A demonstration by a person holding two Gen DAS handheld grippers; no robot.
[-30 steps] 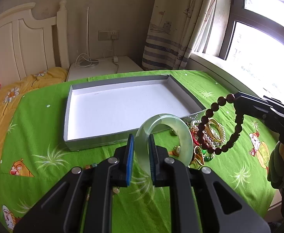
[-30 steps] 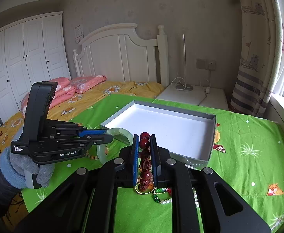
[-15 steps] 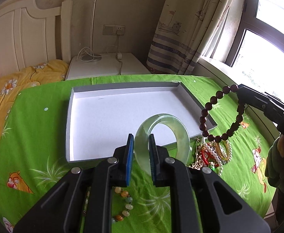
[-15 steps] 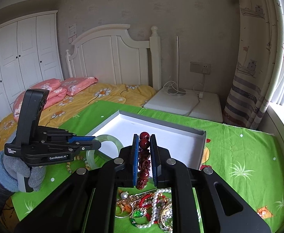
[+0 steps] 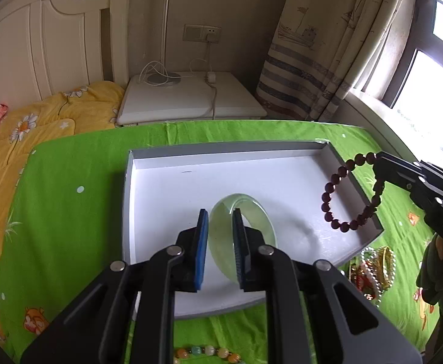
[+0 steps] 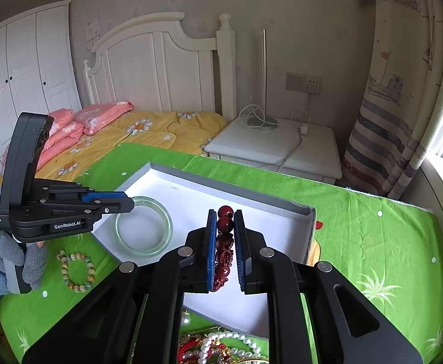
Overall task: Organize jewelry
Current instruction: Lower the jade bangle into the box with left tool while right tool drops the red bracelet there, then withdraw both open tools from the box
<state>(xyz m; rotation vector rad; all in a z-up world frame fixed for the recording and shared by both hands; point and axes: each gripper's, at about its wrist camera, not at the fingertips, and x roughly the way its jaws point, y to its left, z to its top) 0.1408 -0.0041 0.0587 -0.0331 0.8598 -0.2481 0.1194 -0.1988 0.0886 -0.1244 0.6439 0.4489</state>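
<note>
A pale green bangle stands on edge between the blue pads of my left gripper, whose jaws are closing tighter on it, over the near left part of the white-lined grey box. In the right wrist view the left gripper holds the bangle by its rim, just above the box floor. My right gripper is shut on a dark red bead bracelet. The bracelet hangs from the right gripper over the box's right wall.
A heap of pearl, gold and red jewellery lies on the green cloth by the box's near right corner. A pastel bead bracelet lies left of the box. A white nightstand and a bed stand behind.
Both grippers moved forward with their loads, from above the cloth and the jewellery heap to over the box. The bangle now hangs inside the box's outline and the red bracelet over its right wall.
</note>
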